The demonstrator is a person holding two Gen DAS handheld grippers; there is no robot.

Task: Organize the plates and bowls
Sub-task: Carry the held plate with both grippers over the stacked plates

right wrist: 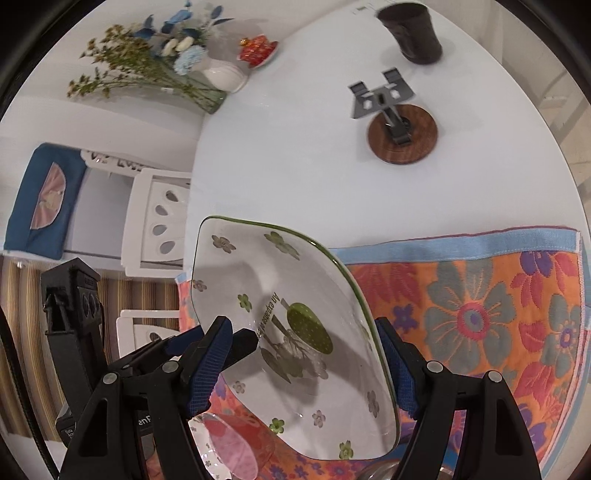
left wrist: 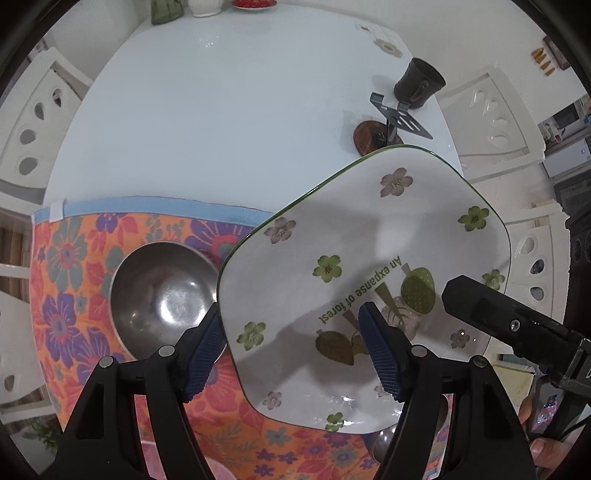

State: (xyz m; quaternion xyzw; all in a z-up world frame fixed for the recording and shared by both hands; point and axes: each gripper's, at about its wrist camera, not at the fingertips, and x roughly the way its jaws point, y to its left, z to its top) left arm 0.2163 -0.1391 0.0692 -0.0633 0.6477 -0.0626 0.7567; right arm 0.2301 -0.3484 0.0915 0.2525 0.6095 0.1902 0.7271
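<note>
A square clear-glass plate (left wrist: 354,258) with green and mauve flowers and the words "An expanse of forest" hangs tilted above the floral mat (left wrist: 74,288). My left gripper (left wrist: 293,350) is shut on the plate's near part, one blue pad at its left edge and the other over its face. My right gripper (right wrist: 303,369) is shut on the same plate (right wrist: 295,295) from the other side, and shows as a black finger in the left wrist view (left wrist: 480,306). A steel bowl (left wrist: 162,299) sits on the mat, left of the plate.
A pink-tinted glass bowl (right wrist: 229,443) lies on the mat below the plate. On the white table (left wrist: 221,110) stand a phone stand on a wooden disc (right wrist: 402,133), a dark mug (right wrist: 413,33), a flower vase (right wrist: 221,75) and a red cup on a saucer (right wrist: 258,50). White chairs (right wrist: 159,221) ring the table.
</note>
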